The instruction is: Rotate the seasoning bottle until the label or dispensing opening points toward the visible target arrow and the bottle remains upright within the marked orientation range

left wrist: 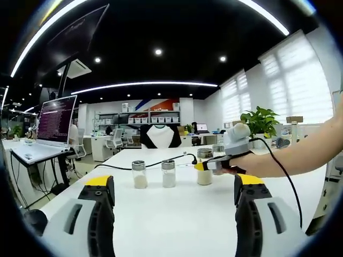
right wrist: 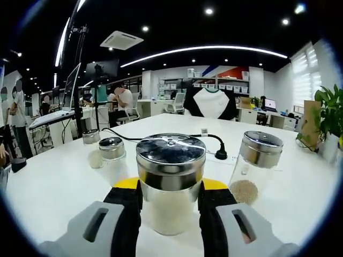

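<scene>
right claw: the right gripper (right wrist: pixel 170 211) has its 2 jaws snug on either side of the seasoning bottle (right wrist: pixel 170 182), clamped on the glass body just under the lid. In the left gripper view you can see the same gripper (left wrist: pixel 210 165) coming in from the right, held by a person's hand (left wrist: pixel 236 167), pinching that bottle (left wrist: pixel 203 170).

bottle: standing upright on the white table (right wrist: pixel 48 182), shiny metal lid on top, pale powder filling the lower part. Can't make out a label or an arrow from either view.

left claw: the left gripper (left wrist: pixel 174 206) is hanging back at the near edge of the table, jaws spread wide with nothing between them, well apart from the bottle.

other jars: in the right gripper view, a grain jar (right wrist: pixel 252 166) sits just right of the held bottle, a small jar (right wrist: pixel 113 159) to its left, and 1 more jar (right wrist: pixel 92 145) left and farther out.

cable: a black cable with plug (right wrist: pixel 217 152) runs across the table behind the jars.

far stuff: laptop on a stand (left wrist: pixel 53 122) far left, potted plant (left wrist: pixel 261 122) far right by the windows.
</scene>
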A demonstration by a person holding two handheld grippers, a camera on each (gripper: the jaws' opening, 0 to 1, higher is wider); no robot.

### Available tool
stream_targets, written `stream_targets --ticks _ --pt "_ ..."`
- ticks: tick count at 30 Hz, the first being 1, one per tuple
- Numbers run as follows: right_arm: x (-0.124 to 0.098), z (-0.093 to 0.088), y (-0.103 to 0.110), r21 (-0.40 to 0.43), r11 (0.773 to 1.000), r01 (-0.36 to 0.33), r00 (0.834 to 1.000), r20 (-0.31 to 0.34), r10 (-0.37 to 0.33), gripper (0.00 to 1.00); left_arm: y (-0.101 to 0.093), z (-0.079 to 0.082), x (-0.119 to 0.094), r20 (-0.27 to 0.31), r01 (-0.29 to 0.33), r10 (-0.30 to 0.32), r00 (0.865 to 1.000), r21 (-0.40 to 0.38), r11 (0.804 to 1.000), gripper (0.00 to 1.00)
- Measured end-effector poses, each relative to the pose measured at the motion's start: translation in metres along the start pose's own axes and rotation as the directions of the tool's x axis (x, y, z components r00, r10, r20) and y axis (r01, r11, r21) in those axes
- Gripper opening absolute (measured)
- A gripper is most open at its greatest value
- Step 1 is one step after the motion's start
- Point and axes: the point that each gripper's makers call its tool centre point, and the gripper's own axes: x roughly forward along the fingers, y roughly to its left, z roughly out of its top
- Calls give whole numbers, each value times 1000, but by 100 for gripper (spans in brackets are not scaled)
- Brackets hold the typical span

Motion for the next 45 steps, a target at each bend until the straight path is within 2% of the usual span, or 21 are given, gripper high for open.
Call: stream_targets --ticks 11,15,18,22,31,37,45 --pt "-25 -6 8 8 1000 7 1000 -8 -7 39 -4 0 1 -3 21 -21 1000 2 1000 98" --pt "-26 -8 6 13 1000 5 1000 -11 -5 39 -6 0 1 -4 24 -24 1000 0 1000 98" --pt "-35 -12 5 13 1000 -5 1000 -10 5 39 -12 2 2 13 40 -40 999 -6 999 99" --pt "-48 -15 2 14 1000 -13 1000 -6 13 39 -11 2 3 16 33 -33 999 4 999 99" --pt "-71 -22 -1 25 1000 -15 1000 -2 15 39 -16 -1 3 3 37 -37 999 -2 999 99" --pt "-83 -26 1 27 999 -23 1000 -9 23 39 -20 -1 2 2 46 -46 999 0 999 99" --pt "-110 -33 12 24 999 -46 999 -2 46 39 -22 2 -1 8 56 -56 998 -20 998 99"
